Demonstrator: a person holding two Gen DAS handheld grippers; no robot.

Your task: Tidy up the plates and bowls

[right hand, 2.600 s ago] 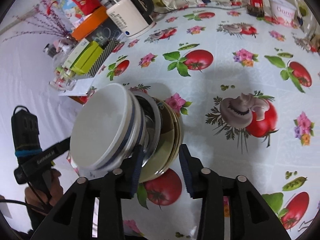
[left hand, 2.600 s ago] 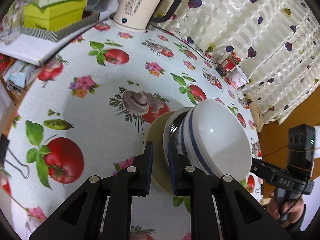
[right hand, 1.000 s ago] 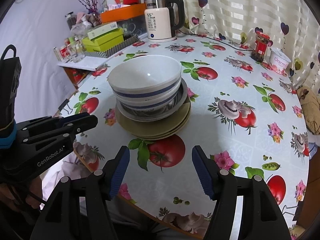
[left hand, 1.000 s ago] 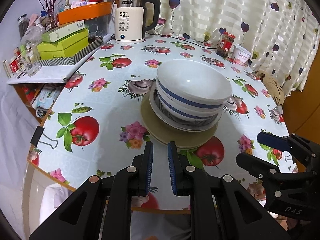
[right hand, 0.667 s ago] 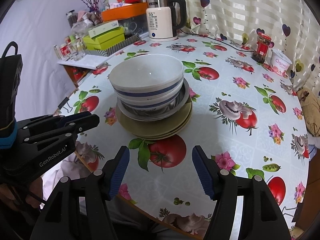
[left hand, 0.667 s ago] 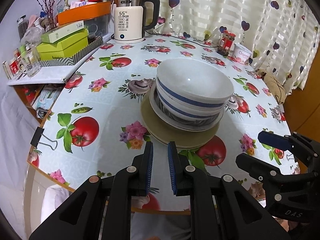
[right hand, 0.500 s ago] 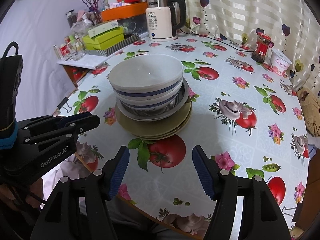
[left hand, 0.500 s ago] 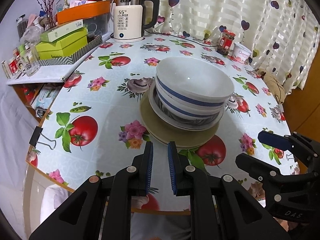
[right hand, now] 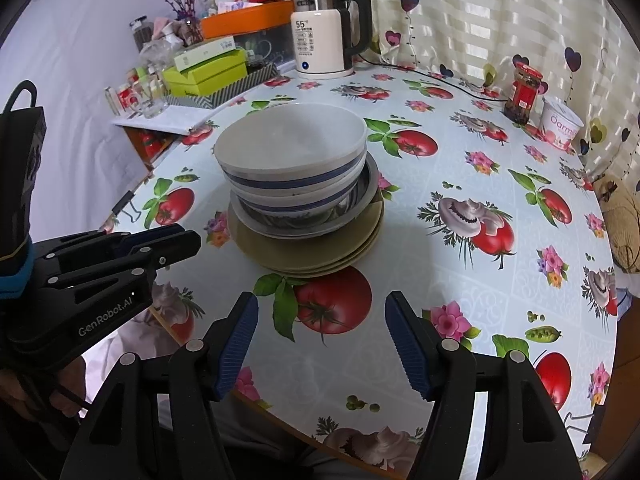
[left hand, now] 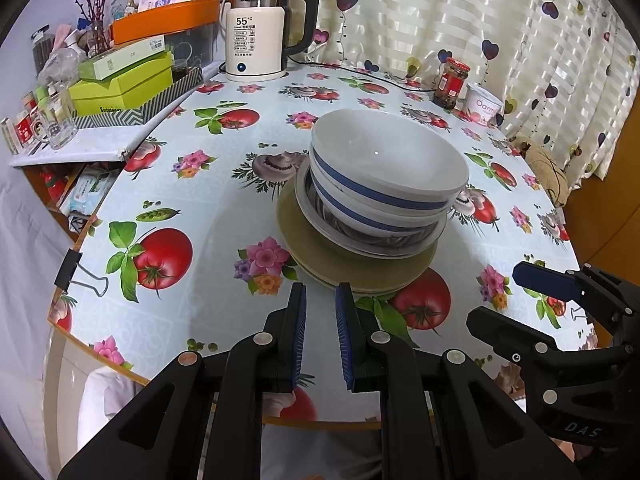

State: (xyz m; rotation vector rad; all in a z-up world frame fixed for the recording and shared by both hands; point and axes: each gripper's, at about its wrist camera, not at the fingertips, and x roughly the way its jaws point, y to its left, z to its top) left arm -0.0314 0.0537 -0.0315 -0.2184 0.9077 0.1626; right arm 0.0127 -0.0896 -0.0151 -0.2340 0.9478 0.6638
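A stack of bowls (left hand: 384, 184) sits on olive plates (left hand: 320, 256) near the middle of the counter (left hand: 200, 200), in front of a white kettle (left hand: 256, 40). Left tongs (left hand: 321, 300), nearly pressed together with a narrow gap, hold nothing just short of the plates. Right tongs (right hand: 322, 308), spread wide, hover empty nearby.

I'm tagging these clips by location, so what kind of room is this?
Most likely a home dining or kitchen corner: a table with a vegetable-print cloth, an electric kettle, and stacked bowls and plates.
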